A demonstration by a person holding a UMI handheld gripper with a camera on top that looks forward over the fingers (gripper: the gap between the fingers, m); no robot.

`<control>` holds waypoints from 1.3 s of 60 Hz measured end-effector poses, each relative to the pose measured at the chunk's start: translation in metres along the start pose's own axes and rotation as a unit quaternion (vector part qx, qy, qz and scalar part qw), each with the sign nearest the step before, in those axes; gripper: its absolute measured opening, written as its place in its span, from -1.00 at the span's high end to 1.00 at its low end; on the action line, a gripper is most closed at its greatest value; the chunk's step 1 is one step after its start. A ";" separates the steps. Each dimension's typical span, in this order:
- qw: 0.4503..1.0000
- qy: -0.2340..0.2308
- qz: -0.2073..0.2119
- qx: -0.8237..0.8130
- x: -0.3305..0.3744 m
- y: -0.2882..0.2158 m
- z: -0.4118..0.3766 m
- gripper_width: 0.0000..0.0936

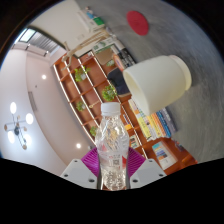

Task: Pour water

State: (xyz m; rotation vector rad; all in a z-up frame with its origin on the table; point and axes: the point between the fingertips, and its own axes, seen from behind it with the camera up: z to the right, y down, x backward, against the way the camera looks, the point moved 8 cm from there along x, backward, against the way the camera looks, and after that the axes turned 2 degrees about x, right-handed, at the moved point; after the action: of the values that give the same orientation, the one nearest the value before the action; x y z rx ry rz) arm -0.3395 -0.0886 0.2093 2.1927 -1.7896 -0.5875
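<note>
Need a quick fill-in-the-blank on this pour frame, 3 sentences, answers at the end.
1. The gripper is shut on a clear plastic ____ with a white cap.
2. The cup beyond the fingers is coloured ____.
3. The pads on the fingers are coloured ____.

Missing words: bottle; white; pink.

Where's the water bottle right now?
In the gripper view, the clear water bottle is upright between the gripper's pink-padded fingers, which press on both its sides, with a cream cup just beyond it.
</note>
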 end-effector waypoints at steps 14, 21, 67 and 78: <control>0.902 0.048 -0.001 0.429 -0.004 -0.010 -0.071 0.24; 0.791 0.099 0.034 0.603 -0.005 -0.041 -0.098 0.24; 0.497 0.297 0.144 0.802 0.011 -0.244 -0.033 0.16; 0.509 0.286 0.149 0.798 0.015 -0.245 -0.034 -0.02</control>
State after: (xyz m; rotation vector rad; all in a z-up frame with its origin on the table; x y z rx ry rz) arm -0.1073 -0.0531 0.1306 1.8179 -2.2226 2.5140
